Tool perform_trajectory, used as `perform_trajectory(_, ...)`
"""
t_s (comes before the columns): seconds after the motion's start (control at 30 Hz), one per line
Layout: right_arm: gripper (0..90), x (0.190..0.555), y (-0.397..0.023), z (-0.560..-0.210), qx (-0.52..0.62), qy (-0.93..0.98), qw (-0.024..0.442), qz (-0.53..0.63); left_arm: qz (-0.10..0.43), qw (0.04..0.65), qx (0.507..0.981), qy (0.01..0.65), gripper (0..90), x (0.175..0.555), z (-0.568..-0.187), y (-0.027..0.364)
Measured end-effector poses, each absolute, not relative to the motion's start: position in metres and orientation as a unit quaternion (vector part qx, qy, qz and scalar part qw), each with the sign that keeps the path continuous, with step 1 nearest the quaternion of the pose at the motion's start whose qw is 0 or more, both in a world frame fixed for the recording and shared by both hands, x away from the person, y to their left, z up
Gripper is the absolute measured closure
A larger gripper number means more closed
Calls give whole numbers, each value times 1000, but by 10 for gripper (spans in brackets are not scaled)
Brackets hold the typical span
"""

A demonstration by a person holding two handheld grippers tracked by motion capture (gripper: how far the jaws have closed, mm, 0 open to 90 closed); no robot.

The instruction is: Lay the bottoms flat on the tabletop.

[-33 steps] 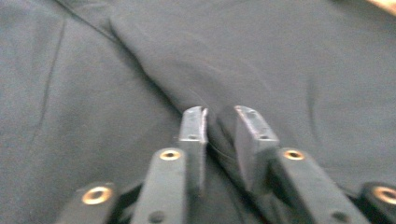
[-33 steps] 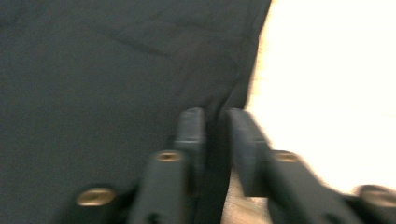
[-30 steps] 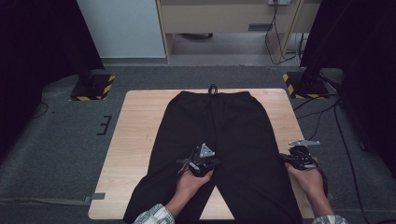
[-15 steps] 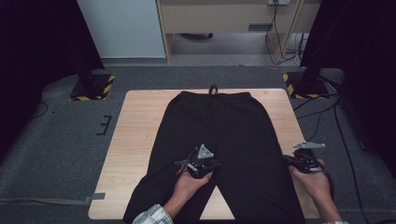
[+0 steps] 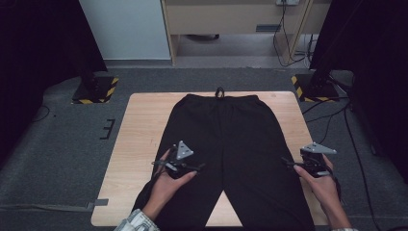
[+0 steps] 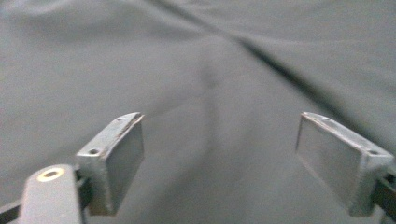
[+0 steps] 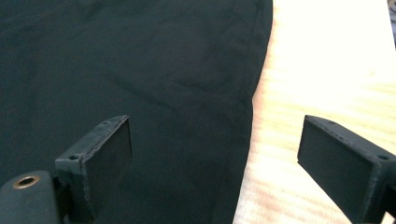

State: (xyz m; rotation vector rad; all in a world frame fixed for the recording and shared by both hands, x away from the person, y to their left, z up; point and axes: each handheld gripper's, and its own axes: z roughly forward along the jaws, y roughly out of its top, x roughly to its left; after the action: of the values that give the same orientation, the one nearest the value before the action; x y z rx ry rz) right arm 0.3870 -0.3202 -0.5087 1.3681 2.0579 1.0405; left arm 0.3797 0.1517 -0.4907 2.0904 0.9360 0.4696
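Trousers (image 5: 226, 149), black, lying flat on wooden desk (image 5: 139, 125), waistband far. Left tool (image 5: 179, 167) hovering over left leg, right tool (image 5: 312, 163) at right leg's outer edge; both jaws having just been opening, gaping wide, gripping nothing.

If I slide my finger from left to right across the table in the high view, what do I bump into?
Bare wooden table → left gripper → black trousers → right gripper
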Motion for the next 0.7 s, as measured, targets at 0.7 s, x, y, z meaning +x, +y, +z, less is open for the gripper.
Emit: perform_trajectory(0.7, 151, 409, -359, -524, 558, 721, 235, 338, 212, 349, 746, 526, 91, 414, -513, 316)
